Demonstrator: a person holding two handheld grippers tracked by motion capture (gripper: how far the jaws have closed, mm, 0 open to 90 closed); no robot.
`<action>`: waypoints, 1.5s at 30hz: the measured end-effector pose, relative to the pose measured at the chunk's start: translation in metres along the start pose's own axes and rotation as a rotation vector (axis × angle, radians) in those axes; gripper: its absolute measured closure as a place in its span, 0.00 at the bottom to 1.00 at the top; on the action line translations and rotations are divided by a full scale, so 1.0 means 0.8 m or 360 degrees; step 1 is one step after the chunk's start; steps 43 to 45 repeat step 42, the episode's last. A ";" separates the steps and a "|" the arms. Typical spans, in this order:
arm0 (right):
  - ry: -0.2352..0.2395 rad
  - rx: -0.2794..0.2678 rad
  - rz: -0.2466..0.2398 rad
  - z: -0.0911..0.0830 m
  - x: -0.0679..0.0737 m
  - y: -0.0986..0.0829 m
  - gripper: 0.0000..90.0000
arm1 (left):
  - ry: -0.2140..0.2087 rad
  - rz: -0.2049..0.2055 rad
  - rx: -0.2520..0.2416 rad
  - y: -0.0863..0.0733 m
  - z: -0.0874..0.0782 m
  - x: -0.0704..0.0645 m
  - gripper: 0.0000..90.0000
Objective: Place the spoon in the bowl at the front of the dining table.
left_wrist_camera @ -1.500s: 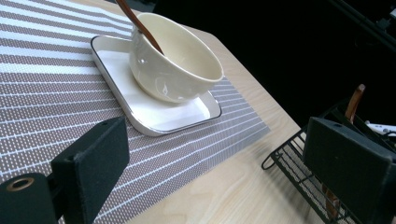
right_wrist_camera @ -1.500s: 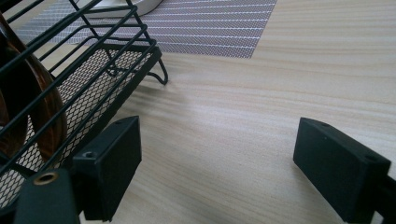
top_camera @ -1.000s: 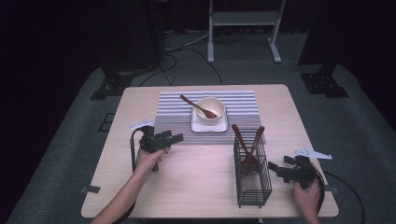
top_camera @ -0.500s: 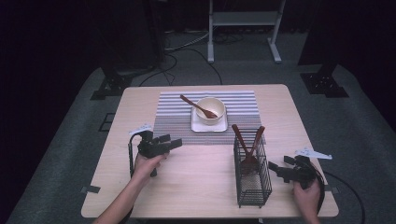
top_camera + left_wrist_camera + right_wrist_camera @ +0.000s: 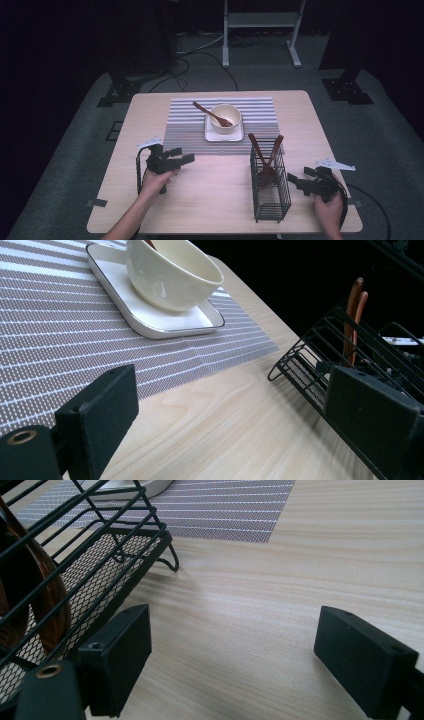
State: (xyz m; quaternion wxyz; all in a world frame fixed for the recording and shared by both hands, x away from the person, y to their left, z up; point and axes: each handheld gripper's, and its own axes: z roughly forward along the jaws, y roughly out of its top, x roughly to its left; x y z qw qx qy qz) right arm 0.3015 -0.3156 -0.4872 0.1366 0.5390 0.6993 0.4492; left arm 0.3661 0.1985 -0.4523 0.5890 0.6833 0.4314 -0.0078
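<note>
A black wire utensil basket (image 5: 270, 187) stands upright near the front right corner of the tabletop (image 5: 210, 200), holding two wooden utensils (image 5: 265, 152) whose handles lean apart above its rim. The basket looks stiff and light, so a sideways nudge could tip or slide it; the smooth wooden handles, probably light and rigid, seem the best place to pinch, near their upper ends clear of the wire. Beyond it, on a striped placemat (image 5: 190, 125) toward the back edge, a cream bowl (image 5: 226, 117) sits on a white square plate (image 5: 212, 135) with a wooden spoon (image 5: 210, 114) resting in it.

The right gripper (image 5: 300, 182) hovers just beside the basket's right side, jaws spread wide and empty, apparently not touching the wire. The left gripper (image 5: 182, 157) hangs over bare wood near the left edge, just short of the placemat, also spread wide and holding nothing.
</note>
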 end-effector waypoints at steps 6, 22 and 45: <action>-0.0001 0.0001 -0.0001 0.000 0.000 0.000 0.16 | -0.0002 -0.0005 -0.0002 -0.003 -0.006 -0.003 0.07; -0.0004 0.0001 -0.0005 0.000 0.001 0.000 0.16 | 0.0022 0.0059 0.0027 -0.014 -0.025 -0.011 0.07; -0.0005 0.0005 -0.0007 0.000 0.001 0.000 0.16 | -0.0005 0.0046 0.0017 -0.029 -0.037 -0.018 0.07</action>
